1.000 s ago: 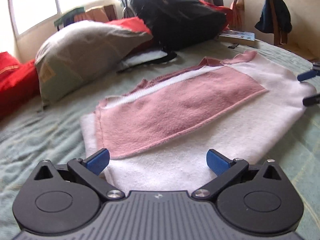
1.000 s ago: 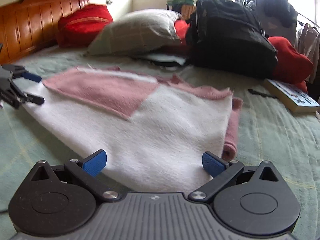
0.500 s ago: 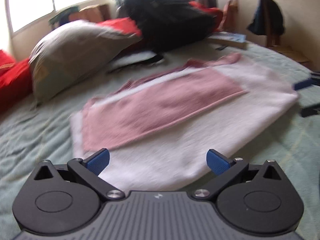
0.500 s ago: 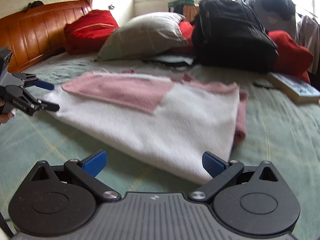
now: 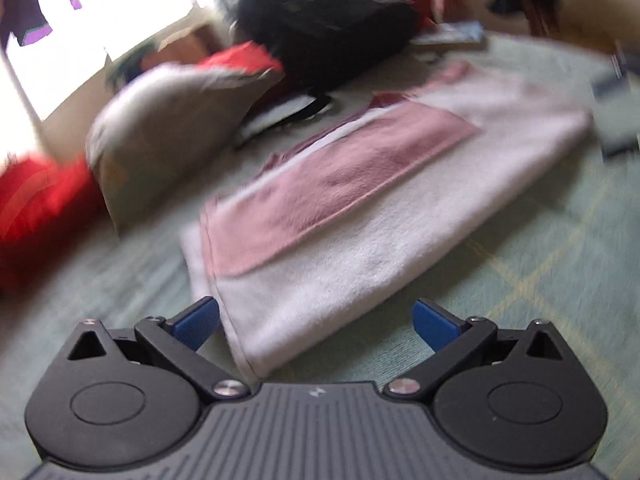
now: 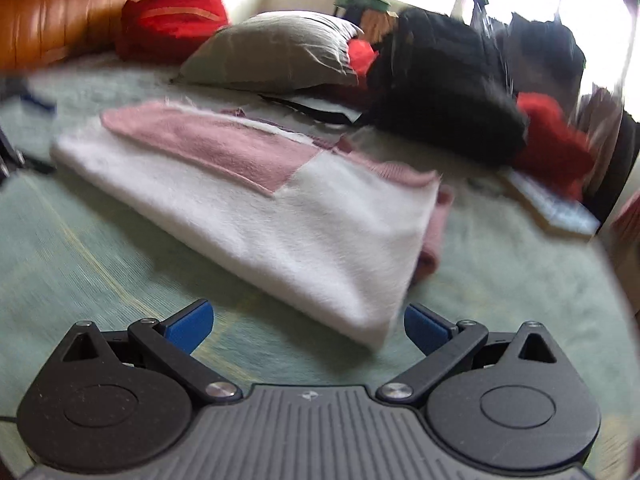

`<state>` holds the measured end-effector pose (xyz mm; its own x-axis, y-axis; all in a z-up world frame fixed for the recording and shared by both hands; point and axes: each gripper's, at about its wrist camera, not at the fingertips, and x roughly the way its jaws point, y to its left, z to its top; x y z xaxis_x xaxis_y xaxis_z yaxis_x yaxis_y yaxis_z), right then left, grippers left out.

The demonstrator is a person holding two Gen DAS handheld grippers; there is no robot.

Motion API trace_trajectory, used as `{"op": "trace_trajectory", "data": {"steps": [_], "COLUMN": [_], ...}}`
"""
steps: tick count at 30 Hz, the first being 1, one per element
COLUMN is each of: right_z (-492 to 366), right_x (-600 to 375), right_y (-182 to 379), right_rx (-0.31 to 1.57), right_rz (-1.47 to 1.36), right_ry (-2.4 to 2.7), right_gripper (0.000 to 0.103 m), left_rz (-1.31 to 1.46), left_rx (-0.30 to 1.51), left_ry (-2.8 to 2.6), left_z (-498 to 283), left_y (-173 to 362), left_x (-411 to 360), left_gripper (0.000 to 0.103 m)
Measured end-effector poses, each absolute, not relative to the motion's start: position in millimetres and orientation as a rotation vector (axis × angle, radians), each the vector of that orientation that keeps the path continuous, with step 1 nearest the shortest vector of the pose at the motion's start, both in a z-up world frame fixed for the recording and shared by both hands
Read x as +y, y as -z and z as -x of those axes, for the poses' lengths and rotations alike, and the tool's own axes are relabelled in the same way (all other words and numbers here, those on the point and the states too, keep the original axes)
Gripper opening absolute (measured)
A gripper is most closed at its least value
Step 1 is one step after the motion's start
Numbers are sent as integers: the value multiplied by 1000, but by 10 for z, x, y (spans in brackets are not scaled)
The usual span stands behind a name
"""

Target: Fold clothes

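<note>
A white and pink garment (image 5: 360, 216) lies folded flat on the green bedspread (image 5: 540, 280), with a pink panel (image 5: 336, 184) on top. My left gripper (image 5: 316, 322) is open and empty, its near corner of the garment between the blue fingertips (image 5: 196, 322). In the right wrist view the same garment (image 6: 280, 208) lies ahead. My right gripper (image 6: 308, 326) is open and empty, just short of the garment's near white corner. The other gripper shows blurred at the far left edge (image 6: 16, 152).
A grey pillow (image 5: 168, 128), red cushions (image 5: 36, 208) and a black backpack (image 5: 328, 20) sit behind the garment. A book (image 6: 556, 204) lies on the bed at the right. A wooden headboard (image 6: 60, 4) stands at the far left.
Both grippers have pulled back from the garment and tilted, so more bedspread shows around it. The garment lies as before. Both views are now motion-blurred.
</note>
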<state>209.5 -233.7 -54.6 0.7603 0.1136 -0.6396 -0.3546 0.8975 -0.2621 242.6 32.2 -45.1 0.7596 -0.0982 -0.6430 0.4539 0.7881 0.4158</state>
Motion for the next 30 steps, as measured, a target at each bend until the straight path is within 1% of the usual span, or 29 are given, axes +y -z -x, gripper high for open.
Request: {"op": "trace_trajectory", "data": {"steps": [7,11,15,20,30], "right_z": [-2087,-2148,-2209,-2285,-2460], "right_x": [-2011,-1914,-1885,-1862,-1686], "right_y": [662,727,763,803,849], "right_rx": [615,605,605,608,588], "right_rz": [715,820,845,861,915], "right_ry": [-218,-210,-209,-208,-230], "right_gripper": [103,103,103,103,103], "left_rz": [-852,-894,-941,-996,-1025], "left_rx": [592,586,600,555,526], "left_ry": [290,285,266,269,278], "left_z": [-2397,-2467,-2530,-2561,-2709], "left_y": [608,656,757,838,887], "left_x": [24,-24,-39,-97,-235], "left_gripper": [102,102,102,102,102]}}
